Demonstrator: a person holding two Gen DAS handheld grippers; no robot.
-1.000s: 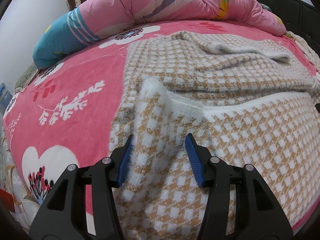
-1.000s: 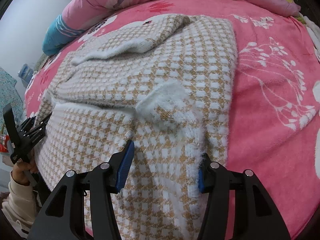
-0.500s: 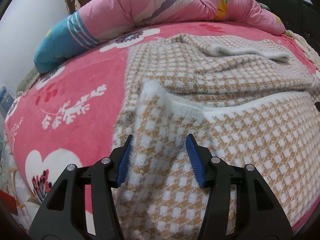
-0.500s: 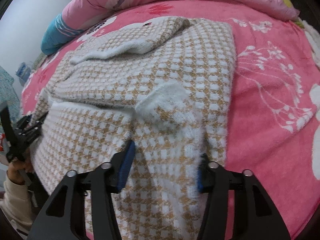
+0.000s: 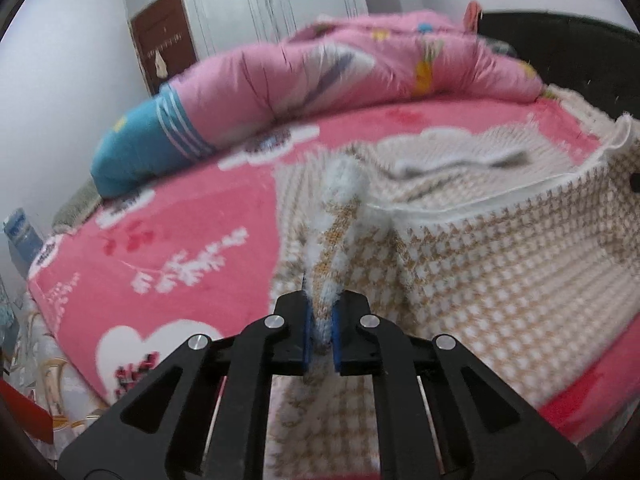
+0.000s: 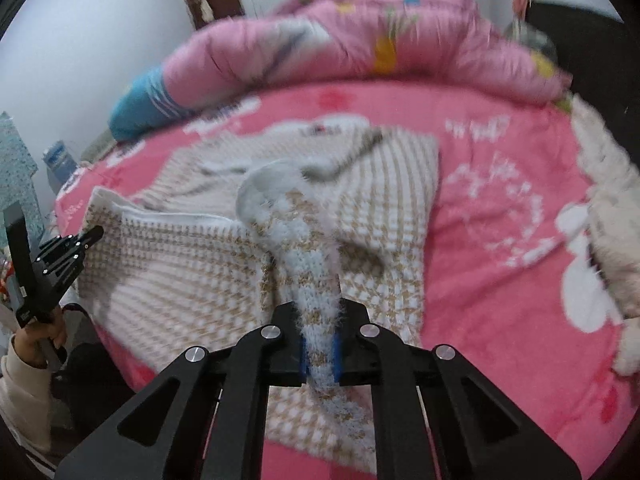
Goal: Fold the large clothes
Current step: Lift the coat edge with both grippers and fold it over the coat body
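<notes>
Hem edge of the fuzzy tan-and-white checked knit sweater (image 5: 500,264) is pinched at two spots along the near side of the bed. Left gripper (image 5: 319,332): jaws have just been closing, now tight on a bunched ridge of knit that stands up between the blue pads (image 5: 307,334). Right gripper (image 6: 319,356): same story, jaws have just been closing and now clamp a ridge of fuzzy fabric.

Sweater lies spread on the pink floral fleece blanket (image 5: 188,220). Its far part lies flat ahead of both tools, reaching toward the rolled pink quilt (image 5: 320,76) at the head end. Near part tents up from the blanket where the grips hold it.

Key relation: both grips sit on the same near edge, side by side, left one visible at the left of the right wrist view (image 6: 86,238). Line between them runs across the garment; unfolded body lies straight ahead. Judgement: next move is likely a carry of this edge forward over the body, both hands level and together, or the fold skews. Motion blur in both views; finer creases unreadable.
</notes>
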